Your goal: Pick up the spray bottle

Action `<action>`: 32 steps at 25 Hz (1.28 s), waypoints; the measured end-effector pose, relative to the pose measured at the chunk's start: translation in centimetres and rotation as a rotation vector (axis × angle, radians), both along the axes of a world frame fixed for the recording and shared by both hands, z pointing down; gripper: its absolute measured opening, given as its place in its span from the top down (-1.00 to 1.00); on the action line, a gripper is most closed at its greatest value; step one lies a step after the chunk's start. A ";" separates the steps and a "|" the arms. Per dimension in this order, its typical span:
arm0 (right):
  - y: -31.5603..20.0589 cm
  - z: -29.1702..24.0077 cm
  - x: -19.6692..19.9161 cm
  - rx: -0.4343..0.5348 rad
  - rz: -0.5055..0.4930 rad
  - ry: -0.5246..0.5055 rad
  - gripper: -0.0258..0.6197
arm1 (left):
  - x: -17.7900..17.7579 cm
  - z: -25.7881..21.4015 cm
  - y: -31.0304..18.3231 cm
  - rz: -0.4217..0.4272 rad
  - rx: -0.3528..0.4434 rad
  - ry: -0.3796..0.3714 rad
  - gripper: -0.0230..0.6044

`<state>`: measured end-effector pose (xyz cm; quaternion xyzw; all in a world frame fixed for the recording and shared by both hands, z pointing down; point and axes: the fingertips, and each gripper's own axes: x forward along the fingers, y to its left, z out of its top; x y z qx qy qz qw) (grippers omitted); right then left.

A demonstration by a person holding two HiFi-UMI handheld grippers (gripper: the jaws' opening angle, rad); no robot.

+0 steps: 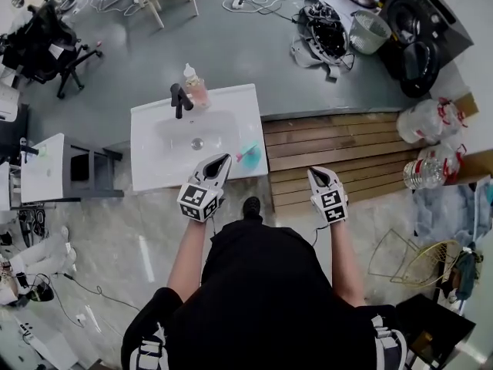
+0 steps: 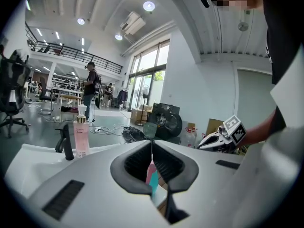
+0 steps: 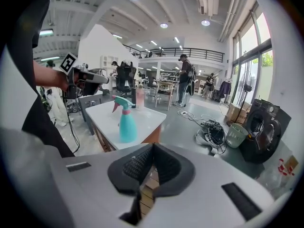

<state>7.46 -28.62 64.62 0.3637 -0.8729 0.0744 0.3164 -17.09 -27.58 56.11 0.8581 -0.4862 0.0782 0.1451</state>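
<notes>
The teal spray bottle [image 1: 246, 153] with a pink trigger stands upright near the front right corner of the white sink counter [image 1: 150, 172]. My left gripper [image 1: 222, 162] hovers over the counter's front edge just left of the bottle, jaws shut and empty. Past its closed jaws in the left gripper view [image 2: 152, 144] a strip of the bottle [image 2: 152, 178] shows close ahead. My right gripper [image 1: 316, 173] is off the counter to the right, above the wooden slats, also shut and empty. From the right gripper view [image 3: 153, 147] the bottle [image 3: 126, 121] stands on the counter corner, further off.
A pink soap bottle [image 1: 192, 85] and a black faucet [image 1: 179, 99] stand at the counter's back edge. Wooden slats [image 1: 339, 149] lie right of the counter. Water jugs [image 1: 428, 122], a washing machine [image 1: 420, 29], a basket [image 1: 368, 31] and cables [image 1: 323, 33] lie beyond.
</notes>
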 end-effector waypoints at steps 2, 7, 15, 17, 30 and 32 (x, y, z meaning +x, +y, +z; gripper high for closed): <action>-0.3 0.2 -0.3 -0.004 0.010 0.002 0.87 | -0.3 0.1 -0.7 0.012 -0.002 0.001 0.85; -0.9 0.6 -1.3 -0.005 0.031 0.005 0.87 | -0.8 0.7 -1.8 0.044 -0.005 0.003 0.85; -1.3 1.5 -2.1 -0.010 0.062 0.009 0.87 | -1.0 1.7 -2.9 0.096 -0.021 0.004 0.85; -1.2 1.8 -2.4 -0.014 0.068 0.009 0.87 | -1.0 1.8 -3.1 0.103 -0.020 0.007 0.85; -0.7 2.6 -3.1 -0.030 0.103 0.024 0.87 | -1.3 1.8 -3.5 0.151 -0.017 0.026 0.85; -0.6 2.3 -3.1 -0.033 0.108 0.029 0.87 | -1.2 1.6 -3.6 0.164 -0.019 0.027 0.85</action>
